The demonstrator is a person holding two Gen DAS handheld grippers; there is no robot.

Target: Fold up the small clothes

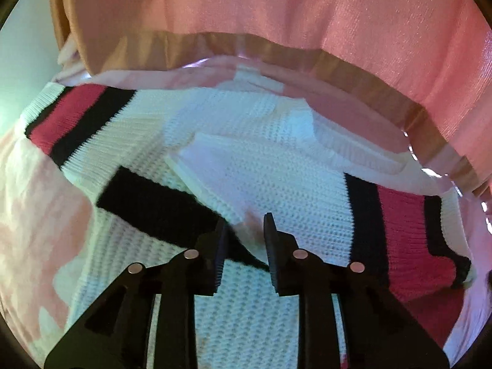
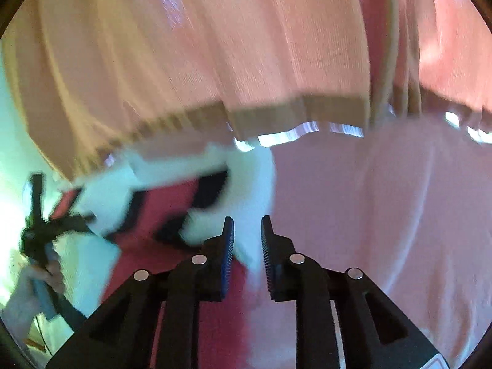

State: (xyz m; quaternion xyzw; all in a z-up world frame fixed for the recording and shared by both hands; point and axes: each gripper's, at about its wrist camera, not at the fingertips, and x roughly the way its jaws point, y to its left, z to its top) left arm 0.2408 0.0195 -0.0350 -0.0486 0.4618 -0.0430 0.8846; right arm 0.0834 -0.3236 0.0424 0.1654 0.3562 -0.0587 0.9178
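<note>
A small white knit sweater [image 1: 261, 166] with black and red stripes lies spread on a pink bedsheet [image 1: 37, 215]. My left gripper [image 1: 246, 224] hovers just above its middle, over a black band [image 1: 160, 203], jaws a small gap apart and nothing between them. My right gripper [image 2: 247, 224] is at the sweater's red-striped edge [image 2: 172, 215], jaws slightly apart, with white knit [image 2: 249, 246] in the gap; the view is blurred. The left gripper also shows at the far left of the right wrist view [image 2: 46, 230].
A pink curtain [image 1: 307, 15] with a tan hem hangs just behind the sweater, across the top of both views. The pink sheet [image 2: 384, 215] stretches to the right of the sweater. A pale wall [image 1: 21, 70] shows at far left.
</note>
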